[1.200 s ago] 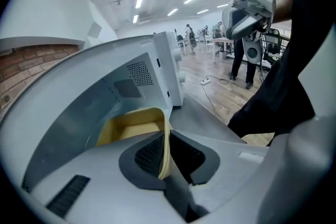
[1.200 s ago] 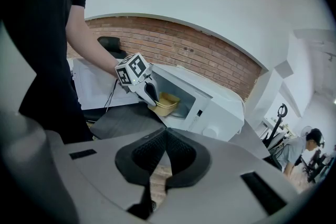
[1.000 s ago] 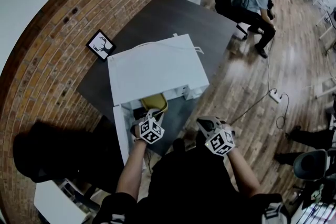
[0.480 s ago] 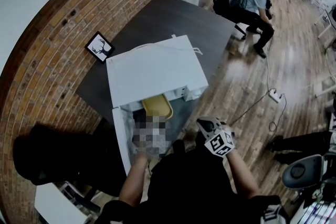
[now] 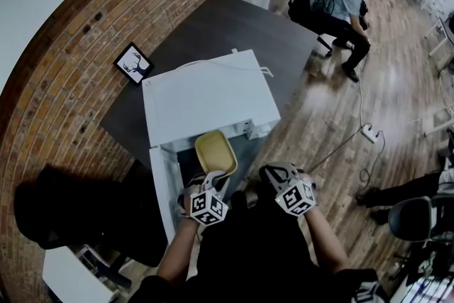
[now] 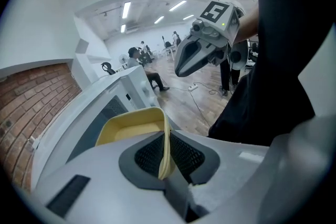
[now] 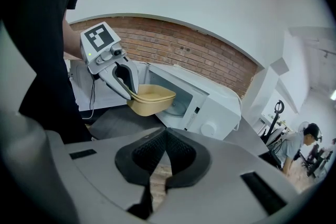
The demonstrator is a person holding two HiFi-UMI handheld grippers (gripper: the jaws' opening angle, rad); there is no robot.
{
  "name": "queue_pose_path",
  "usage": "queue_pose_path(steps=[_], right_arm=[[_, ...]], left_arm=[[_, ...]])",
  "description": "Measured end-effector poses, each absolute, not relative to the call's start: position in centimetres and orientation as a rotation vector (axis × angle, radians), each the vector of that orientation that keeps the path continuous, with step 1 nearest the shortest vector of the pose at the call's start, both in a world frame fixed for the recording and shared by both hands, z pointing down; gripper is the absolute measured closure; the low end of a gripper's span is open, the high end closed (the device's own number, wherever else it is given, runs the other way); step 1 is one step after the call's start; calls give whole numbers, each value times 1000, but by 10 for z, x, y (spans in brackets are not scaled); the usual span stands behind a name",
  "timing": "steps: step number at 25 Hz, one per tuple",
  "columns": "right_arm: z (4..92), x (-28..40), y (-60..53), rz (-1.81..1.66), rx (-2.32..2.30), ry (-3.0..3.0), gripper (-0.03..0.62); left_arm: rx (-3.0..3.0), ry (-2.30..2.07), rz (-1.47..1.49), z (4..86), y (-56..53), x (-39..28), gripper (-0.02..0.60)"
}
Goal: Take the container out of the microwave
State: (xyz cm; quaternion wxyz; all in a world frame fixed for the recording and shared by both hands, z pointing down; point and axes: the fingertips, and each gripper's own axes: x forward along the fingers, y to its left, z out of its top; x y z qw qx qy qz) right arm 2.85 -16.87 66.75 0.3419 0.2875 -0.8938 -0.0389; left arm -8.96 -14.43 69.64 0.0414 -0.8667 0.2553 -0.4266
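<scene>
A shallow yellow container (image 5: 216, 151) hangs in the air just outside the open front of the white microwave (image 5: 209, 96). My left gripper (image 5: 213, 178) is shut on the container's near rim (image 6: 165, 144), which stands edge-on between the pads. From the right gripper view, the container (image 7: 152, 98) is tilted slightly in front of the microwave's cavity (image 7: 181, 105), held by the left gripper (image 7: 125, 81). My right gripper (image 5: 268, 171) hovers to the right of it, shut with nothing in it. The microwave door (image 5: 164, 184) stands swung open at the left.
The microwave sits on a dark table (image 5: 234, 25) against a brick wall (image 5: 64, 81), beside a small framed picture (image 5: 135, 60). A person (image 5: 347, 0) sits at the far right. A power strip (image 5: 369, 131) and cable lie on the wood floor.
The left gripper has drawn back and risen with the container, which now shows fully outside the microwave. The right gripper has stayed where it was.
</scene>
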Motion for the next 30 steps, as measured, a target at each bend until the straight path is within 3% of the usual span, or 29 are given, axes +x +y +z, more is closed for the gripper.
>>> queue_pose_path(steps=[30], right_arm=[[655,23,-161,-183,699,-2392,597]], left_arm=[[-2626,664,-1247,664,-119,-49,552]])
